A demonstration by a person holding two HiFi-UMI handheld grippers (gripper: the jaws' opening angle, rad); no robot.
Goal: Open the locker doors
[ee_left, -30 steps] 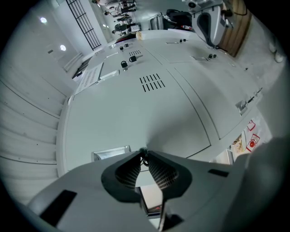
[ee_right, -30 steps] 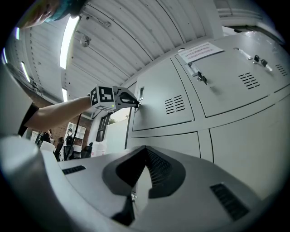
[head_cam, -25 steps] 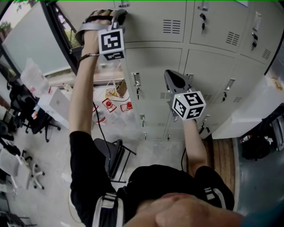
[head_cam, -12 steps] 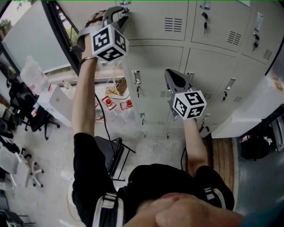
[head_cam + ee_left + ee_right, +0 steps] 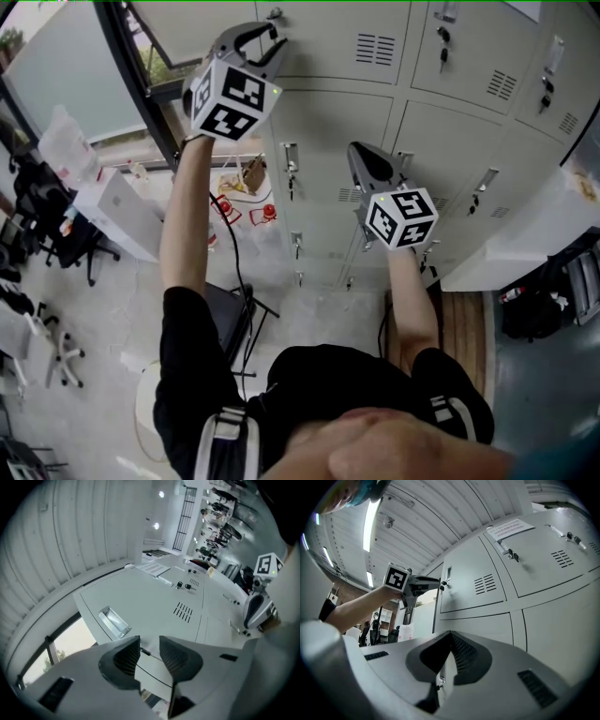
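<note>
Currently the pale grey metal locker doors (image 5: 323, 127) fill the head view from 12 to 3 o'clock, and all appear shut. The left gripper (image 5: 277, 45) is raised at 11 o'clock, close to the left edge of the top-row door (image 5: 328, 52) and just beside its small lock knob (image 5: 275, 14). Its jaws have just been opening and stand wide apart. In the left gripper view only the door face and a small dark lock part (image 5: 143, 650) show through the gap, and neither pad presses on anything. The recessed bright metal pull (image 5: 112, 622) lies at 10 o'clock of the jaws, the vent slits (image 5: 183, 611) at 1 o'clock. The right gripper (image 5: 355, 152) is held near centre, before the middle-row door (image 5: 323, 202), with its jaws pressed together and gripping nothing.
</note>
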